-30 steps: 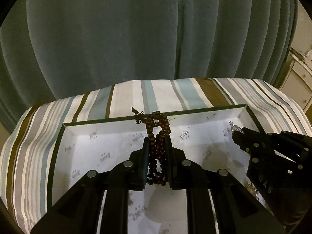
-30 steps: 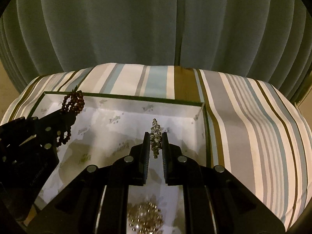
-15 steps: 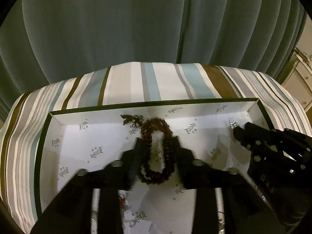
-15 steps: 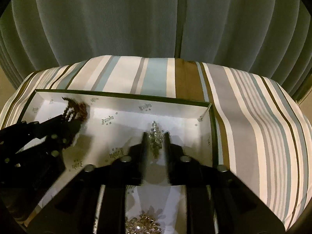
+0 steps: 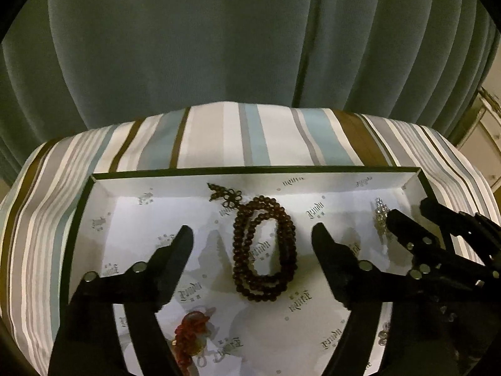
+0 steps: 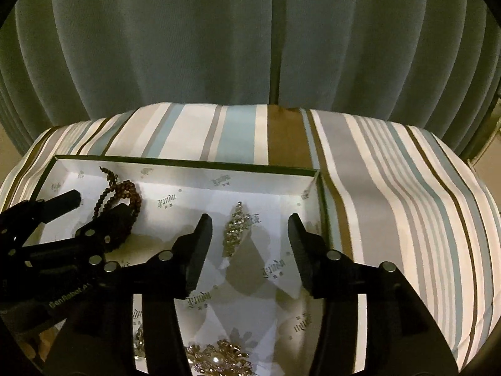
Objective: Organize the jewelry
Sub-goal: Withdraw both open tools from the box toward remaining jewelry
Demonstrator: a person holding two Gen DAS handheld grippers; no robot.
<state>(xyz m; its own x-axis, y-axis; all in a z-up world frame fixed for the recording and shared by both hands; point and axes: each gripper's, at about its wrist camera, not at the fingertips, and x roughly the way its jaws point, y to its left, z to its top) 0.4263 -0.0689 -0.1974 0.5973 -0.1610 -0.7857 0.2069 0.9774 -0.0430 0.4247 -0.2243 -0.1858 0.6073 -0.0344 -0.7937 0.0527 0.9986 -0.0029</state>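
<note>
red bead piece (image 5: 189,335) partly hidden, silver brooch (image 6: 219,360) cut off

Inside the tray (image 5: 94,219), white liner lay bare on both sides of the beads (image 5: 264,250), which rested between the wide-spread jaws of the left gripper (image 5: 252,238). The right gripper (image 6: 250,230), jaws also spread, straddled the brooch (image 6: 236,228) near the tray's right wall (image 6: 324,210). The two grippers stood close side by side over the tray. A red piece (image 5: 189,333) and a crystal cluster (image 6: 219,358) crowded the near floor. The curtain (image 6: 250,37) closed off the far side, beyond open striped cloth (image 6: 407,194).
</note>
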